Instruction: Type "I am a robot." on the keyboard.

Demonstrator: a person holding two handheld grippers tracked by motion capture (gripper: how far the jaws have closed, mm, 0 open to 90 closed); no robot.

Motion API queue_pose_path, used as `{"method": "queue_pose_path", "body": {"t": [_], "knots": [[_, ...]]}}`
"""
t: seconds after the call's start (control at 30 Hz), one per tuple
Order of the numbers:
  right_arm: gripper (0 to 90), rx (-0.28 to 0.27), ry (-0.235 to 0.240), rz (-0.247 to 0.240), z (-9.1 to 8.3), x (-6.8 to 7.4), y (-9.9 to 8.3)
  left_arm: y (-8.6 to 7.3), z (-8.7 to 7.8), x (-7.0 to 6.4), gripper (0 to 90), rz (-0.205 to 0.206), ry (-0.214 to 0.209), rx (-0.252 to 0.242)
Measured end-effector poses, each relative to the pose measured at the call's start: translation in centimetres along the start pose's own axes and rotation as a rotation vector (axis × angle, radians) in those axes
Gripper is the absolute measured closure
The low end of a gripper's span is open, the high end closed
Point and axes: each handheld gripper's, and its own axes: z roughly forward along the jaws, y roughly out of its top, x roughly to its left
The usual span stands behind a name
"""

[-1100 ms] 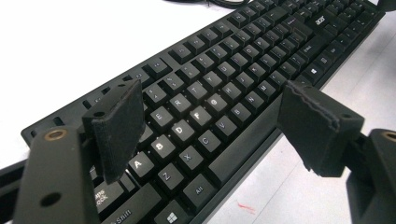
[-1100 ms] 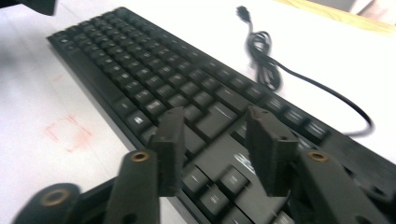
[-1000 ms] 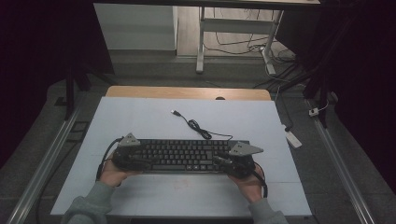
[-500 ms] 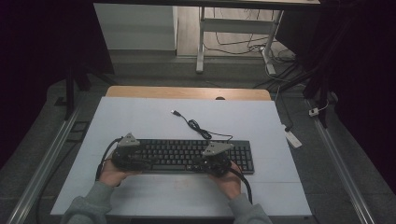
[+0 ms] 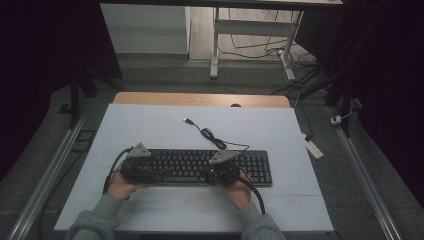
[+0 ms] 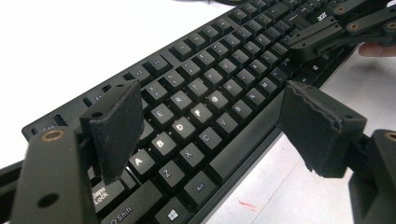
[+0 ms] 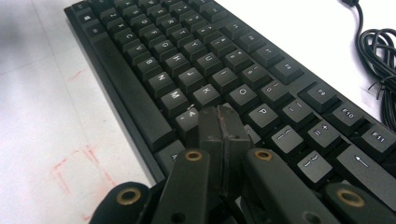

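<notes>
Keyboard (image 5: 200, 167) lies flat across the bench (image 5: 150, 125) at its 6 o'clock edge, cable (image 5: 212, 135) trailing toward 12. Your right tool (image 7: 221, 128) has its jaws pressed together, tips down by the L key, holding nothing. Your left tool (image 6: 210, 116) hangs wide open and empty over the A-to-V keys. Key pressing looks barely begun.

The high view is looking forward and down from above the person's side, taking in the whole surface (image 5: 150, 125) from well back. The left gripper view is riding close over the keyboard (image 6: 210, 93), facing along its letter rows toward the right claw (image 6: 345, 28). The right gripper view is sitting close over the keyboard's near edge. All three are sharing the keyboard's letter keys.
</notes>
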Motion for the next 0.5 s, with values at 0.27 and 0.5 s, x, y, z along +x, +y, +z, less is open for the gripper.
{"method": "queue_pose_path", "body": {"t": [0.27,0.5], "knots": [[89.4,0.002,-0.004,0.001,0.45,0.00,-0.04,-0.01,0.22,-0.13,22.0,0.008,-0.004,0.011],[89.5,0.021,-0.018,-0.017,0.67,0.17,0.00,-0.04,0.26,-0.12,22.0,0.005,-0.001,0.012]]}}
